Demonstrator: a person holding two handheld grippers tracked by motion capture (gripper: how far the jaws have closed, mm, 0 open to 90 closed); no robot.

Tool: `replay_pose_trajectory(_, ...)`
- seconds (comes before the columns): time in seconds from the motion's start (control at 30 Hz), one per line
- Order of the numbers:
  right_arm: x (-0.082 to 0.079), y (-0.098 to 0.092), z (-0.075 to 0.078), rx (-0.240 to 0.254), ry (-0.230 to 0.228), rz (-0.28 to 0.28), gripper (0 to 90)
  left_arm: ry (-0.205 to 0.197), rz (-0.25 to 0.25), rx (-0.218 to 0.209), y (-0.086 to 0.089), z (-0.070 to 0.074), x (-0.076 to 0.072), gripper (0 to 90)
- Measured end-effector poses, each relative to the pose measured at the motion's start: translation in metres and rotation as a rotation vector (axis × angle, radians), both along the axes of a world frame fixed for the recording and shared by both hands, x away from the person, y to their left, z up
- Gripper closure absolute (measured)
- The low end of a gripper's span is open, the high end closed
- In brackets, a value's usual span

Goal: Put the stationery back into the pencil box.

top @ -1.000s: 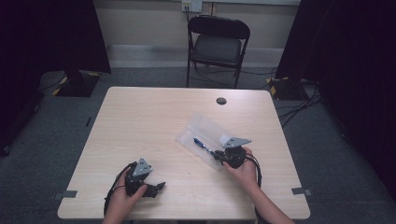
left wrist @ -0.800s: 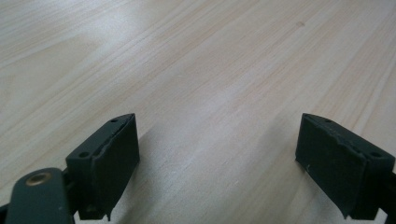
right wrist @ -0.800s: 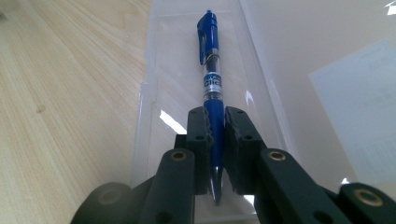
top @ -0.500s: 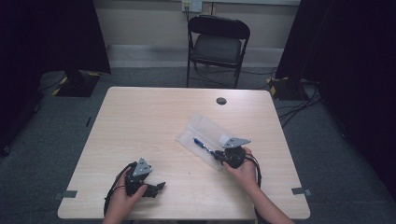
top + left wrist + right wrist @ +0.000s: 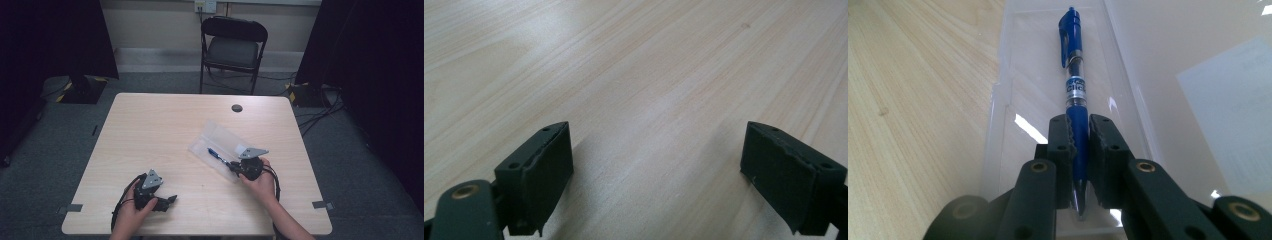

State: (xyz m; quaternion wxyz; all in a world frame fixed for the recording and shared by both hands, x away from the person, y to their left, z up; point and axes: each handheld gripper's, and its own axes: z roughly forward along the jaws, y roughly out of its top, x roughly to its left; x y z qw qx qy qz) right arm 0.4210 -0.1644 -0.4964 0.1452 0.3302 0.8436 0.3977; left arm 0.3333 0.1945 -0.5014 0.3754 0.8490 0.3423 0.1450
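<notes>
Pen (image 5: 1075, 100): blue, with a clear middle band and a clip at its far end, it lies in the upper centre of the right gripper view, running up the frame inside a clear case (image 5: 1013, 75); the right gripper (image 5: 1079, 150) has its two jaws closed tight on the pen's blue grip, one on each side, with the tip pointing down between them toward the bottom of the frame; in the high view the pen (image 5: 215, 154) sits right of centre, in the open case (image 5: 220, 145), whose lid lies flat beside the tray toward the upper right; the case rests on the table (image 5: 165, 130), with a white label visible on the lid; the right gripper (image 5: 235, 167) is held by a hand (image 5: 260, 182) coming up from the lower right; the left gripper (image 5: 167, 201) sits at the lower left of the high view, resting low on the table, well apart from the case; in the left gripper view its jaws stand wide apart over bare wood (image 5: 649, 75), holding nothing; a chair (image 5: 232, 47) stands beyond the table at the upper centre.
</notes>
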Motion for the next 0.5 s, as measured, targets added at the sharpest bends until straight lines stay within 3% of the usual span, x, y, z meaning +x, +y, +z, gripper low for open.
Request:
replay_pose_trajectory(0.2, 0.0003, -0.0001, 0.0001, -0.001, 0.0, -0.002, 79.4, 0.0, 0.0, 0.0, 0.0, 0.0, 0.0, 13.0)
replay_pose_trajectory(0.5, -0.0006, -0.0014, 0.0009, 0.015, -0.003, -0.018, 70.4, 0.0, 0.0, 0.0, 0.0, 0.0, 0.0, 13.0)
